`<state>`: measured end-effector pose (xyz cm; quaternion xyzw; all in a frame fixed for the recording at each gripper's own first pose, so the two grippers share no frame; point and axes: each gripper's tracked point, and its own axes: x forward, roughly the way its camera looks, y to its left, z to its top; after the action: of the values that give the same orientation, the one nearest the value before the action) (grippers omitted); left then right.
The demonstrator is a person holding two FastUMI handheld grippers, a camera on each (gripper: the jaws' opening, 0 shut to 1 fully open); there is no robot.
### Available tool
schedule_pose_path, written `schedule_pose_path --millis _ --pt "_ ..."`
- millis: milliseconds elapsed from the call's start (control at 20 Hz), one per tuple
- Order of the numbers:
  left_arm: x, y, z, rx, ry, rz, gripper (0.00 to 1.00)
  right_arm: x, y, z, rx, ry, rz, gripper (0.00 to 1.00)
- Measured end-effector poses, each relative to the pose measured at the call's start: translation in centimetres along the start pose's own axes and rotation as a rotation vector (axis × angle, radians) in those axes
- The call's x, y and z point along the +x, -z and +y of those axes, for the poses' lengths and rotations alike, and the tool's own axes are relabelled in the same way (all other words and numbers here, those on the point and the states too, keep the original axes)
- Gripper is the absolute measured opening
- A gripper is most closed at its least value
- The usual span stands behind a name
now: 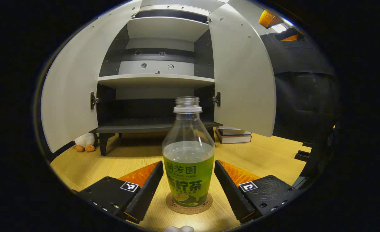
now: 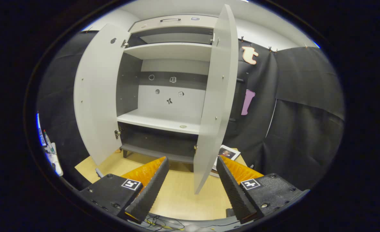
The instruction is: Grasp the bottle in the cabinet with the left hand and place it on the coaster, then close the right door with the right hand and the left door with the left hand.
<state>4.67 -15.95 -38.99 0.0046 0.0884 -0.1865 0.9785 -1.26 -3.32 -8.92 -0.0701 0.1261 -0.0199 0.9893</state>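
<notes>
A clear bottle [image 1: 188,161] with a green label and no cap stands upright on the round cork coaster [image 1: 190,211] on the wooden table. My left gripper [image 1: 188,162] is open, one finger on each side of the bottle, tips close by its sides. Behind it is the grey cabinet [image 1: 156,79] with its left door [image 1: 70,90] and right door [image 1: 244,77] swung wide. My right gripper [image 2: 192,158] is open and holds nothing. It faces the cabinet [image 2: 164,122], where the right door [image 2: 214,106] shows almost edge-on just ahead and the left door [image 2: 96,100] stands open.
Stacked books [image 1: 233,135] lie on the table [image 1: 267,154] under the right door. A white plush toy [image 1: 85,141] sits by the cabinet's left leg. A printed booklet [image 2: 227,152] lies behind the right door. Pens [image 2: 49,145] stand far left.
</notes>
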Motion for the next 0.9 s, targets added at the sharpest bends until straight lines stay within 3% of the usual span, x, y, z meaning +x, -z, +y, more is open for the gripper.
schedule_pose_path --millis 400,700,900 --pt "-3.1 -11.1 0.3 0.03 -0.028 -0.114 0.97 -0.2 -1.0 -0.1 0.02 0.016 -0.041 0.98" --pt "-5.4 -20.7 2.3 -0.025 -0.076 -0.129 0.96 -0.7 -2.8 0.8 0.024 -0.001 -0.098 0.98" --pt "-8.1 -26.6 6.1 -0.056 -0.173 -0.142 0.96 -0.9 -3.7 1.4 0.047 -0.017 -0.137 0.98"
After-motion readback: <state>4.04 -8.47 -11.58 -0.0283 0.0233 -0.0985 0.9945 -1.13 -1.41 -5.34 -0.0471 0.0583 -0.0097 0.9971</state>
